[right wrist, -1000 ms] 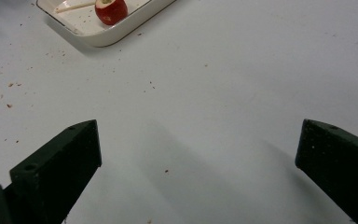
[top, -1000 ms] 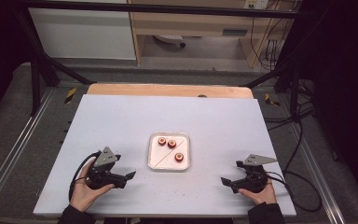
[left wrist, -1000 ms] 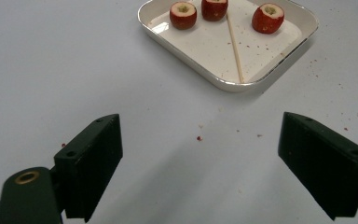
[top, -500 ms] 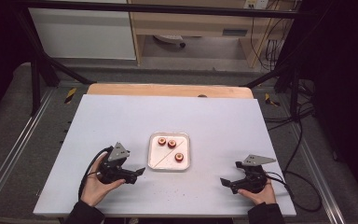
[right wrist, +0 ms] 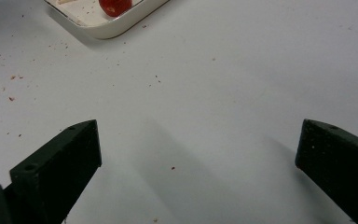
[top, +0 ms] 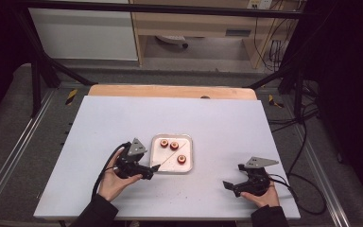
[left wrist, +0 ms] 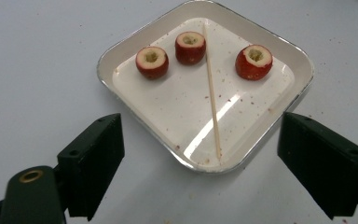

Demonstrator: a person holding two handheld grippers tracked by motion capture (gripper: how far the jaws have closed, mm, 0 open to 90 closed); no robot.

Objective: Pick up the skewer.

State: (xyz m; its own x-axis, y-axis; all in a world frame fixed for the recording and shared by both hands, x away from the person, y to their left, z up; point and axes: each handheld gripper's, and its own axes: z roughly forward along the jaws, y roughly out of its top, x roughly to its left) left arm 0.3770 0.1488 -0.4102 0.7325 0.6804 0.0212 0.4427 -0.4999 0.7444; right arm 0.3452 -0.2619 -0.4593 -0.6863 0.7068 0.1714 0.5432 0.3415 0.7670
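A white square tray [top: 170,164] sits mid-table and holds three cored red fruits and a thin wooden skewer [top: 173,152]. Two fruits [top: 164,143] [top: 174,145] lie at its far left, the third [top: 182,159] to the right of the skewer. My left gripper [top: 152,170] is open at the tray's near left corner and points at it. In the left gripper view the tray [left wrist: 121,51], the skewer [left wrist: 212,93] and the fruits [left wrist: 152,61] lie just beyond the open left gripper [left wrist: 200,154]. My right gripper [top: 232,176] rests open near the front right, apart from the tray.
The table top [top: 227,127] is pale, with small crumbs around the tray. The right gripper view shows bare table between the right gripper's [right wrist: 198,144] jaws, with the tray's corner [right wrist: 102,30] and one fruit [right wrist: 115,5] far off. A wooden strip [top: 170,91] borders the far edge.
My left gripper has moved right and away from the front edge, up to the tray's near left corner. The right gripper has stayed where it was.
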